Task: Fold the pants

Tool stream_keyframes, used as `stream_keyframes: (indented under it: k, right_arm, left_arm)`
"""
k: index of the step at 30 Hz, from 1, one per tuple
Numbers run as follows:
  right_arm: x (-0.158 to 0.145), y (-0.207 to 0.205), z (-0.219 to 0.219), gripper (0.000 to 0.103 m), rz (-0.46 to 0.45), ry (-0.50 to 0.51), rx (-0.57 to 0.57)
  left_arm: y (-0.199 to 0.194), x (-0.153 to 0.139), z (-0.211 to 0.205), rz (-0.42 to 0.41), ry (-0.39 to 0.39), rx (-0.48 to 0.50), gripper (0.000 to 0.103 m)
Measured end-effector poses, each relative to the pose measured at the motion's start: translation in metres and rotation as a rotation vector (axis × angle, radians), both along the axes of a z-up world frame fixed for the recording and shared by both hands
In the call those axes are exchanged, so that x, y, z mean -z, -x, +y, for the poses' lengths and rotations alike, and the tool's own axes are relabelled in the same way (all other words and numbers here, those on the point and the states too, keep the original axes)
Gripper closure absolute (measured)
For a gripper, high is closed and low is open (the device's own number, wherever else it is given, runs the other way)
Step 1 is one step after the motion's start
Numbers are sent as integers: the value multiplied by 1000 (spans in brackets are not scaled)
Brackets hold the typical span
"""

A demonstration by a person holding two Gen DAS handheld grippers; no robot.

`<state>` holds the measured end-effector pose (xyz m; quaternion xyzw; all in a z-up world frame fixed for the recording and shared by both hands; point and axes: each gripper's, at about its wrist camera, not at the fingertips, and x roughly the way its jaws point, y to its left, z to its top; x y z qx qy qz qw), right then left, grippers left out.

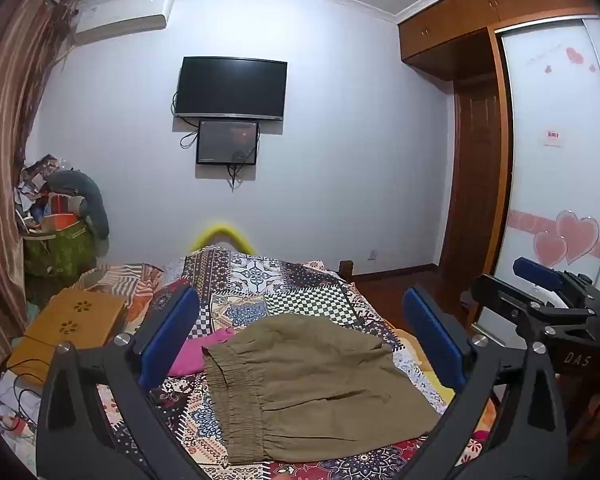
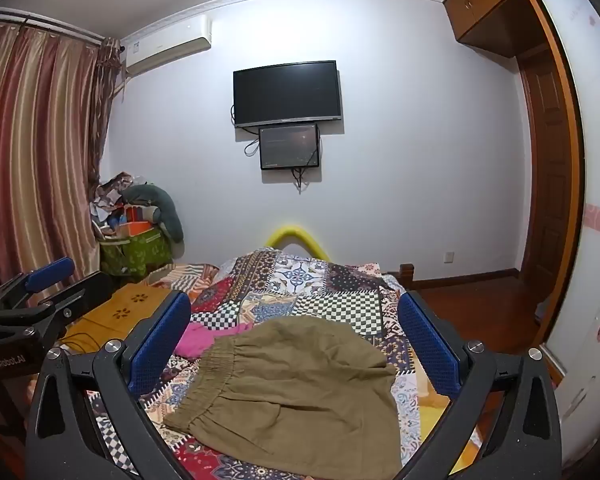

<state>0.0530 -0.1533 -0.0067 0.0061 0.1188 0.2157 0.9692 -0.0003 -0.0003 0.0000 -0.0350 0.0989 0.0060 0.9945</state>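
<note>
Olive-brown pants [image 1: 312, 384] lie folded into a compact bundle on the patchwork bedspread [image 1: 300, 288], elastic waistband to the left. They also show in the right wrist view [image 2: 296, 396]. My left gripper [image 1: 300, 336] is open and empty, held above the pants, its blue pads wide apart. My right gripper [image 2: 296, 340] is open and empty too, above the pants. The right gripper also shows at the right edge of the left wrist view [image 1: 540, 280], and the left gripper at the left edge of the right wrist view [image 2: 40, 280].
A pink garment [image 1: 196, 352] lies on the bed left of the pants. A yellow-brown box [image 1: 72, 324] sits at the bed's left side. A pile of bags [image 1: 56, 220] stands by the curtain. A TV [image 1: 230, 88] hangs on the far wall. A wardrobe [image 1: 556, 152] is on the right.
</note>
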Motion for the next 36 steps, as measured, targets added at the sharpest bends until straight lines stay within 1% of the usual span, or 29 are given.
stream_keyframes:
  k: [2,3,6,10,11,22,36]
  right_arm:
    - [0,0,0,0,4,1,0]
    - [0,0,0,0,5,2,0]
    - [0,0,0,0,7,2,1]
    - [1,0,0,0,7,1,2]
    - [1,0,0,0,7,1,2]
    - [1,-1,0,0,12,-1,2]
    - [3,1,-1,0,10,-4,6]
  left_arm:
    - [1,0,0,-5,-12,-5,0]
    - [-2,3,-7,-7,-18,-4,0]
    - [-5,10,-1,-2,-12,6,0]
    - [-8,13,0,1,-16,14,0]
    - [-3,9,-4,0,-17,17,0]
    - [-2,8,-7,-8,-35,14,0]
    - [-5,5,-5,-2,-27,10,0]
